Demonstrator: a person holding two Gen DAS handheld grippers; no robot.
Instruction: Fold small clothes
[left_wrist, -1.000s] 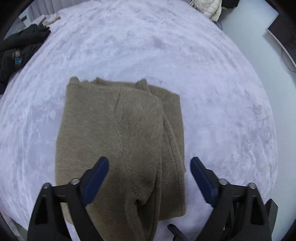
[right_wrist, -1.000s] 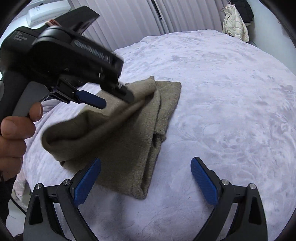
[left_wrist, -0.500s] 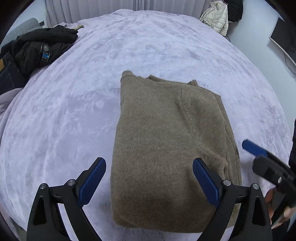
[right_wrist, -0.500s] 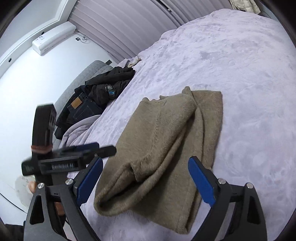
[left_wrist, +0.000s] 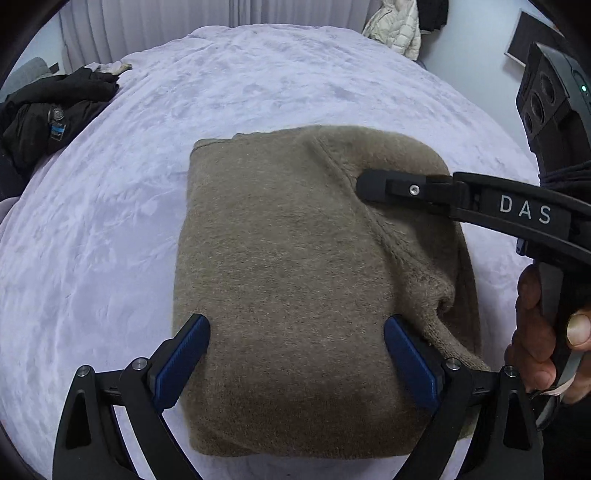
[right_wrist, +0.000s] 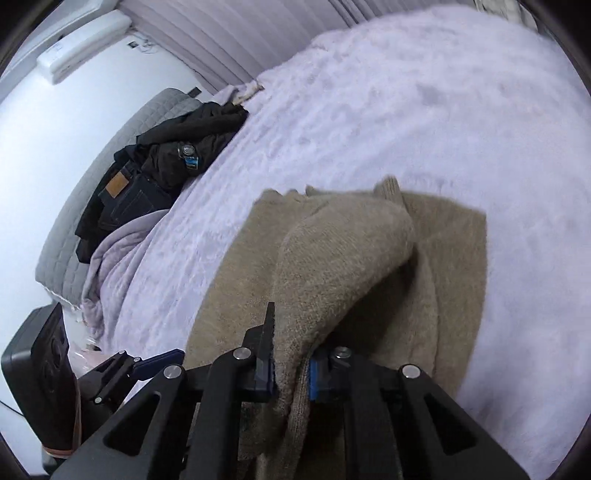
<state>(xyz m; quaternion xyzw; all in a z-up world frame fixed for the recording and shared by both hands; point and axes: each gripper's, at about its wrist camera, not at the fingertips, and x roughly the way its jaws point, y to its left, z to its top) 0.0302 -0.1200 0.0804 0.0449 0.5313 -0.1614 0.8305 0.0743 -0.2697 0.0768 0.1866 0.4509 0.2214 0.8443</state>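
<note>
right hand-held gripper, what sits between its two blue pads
A raised fold of the tan fuzzy knit garment; the right hand-held gripper has just closed on it, shown in the right wrist view.

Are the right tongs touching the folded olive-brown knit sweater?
Touching: the right wrist view shows the right tongs closed on a fold of the olive-brown knit sweater.

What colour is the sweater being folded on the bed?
Olive-brown sweater, plain with no pattern; clearest in the left wrist view.
</note>
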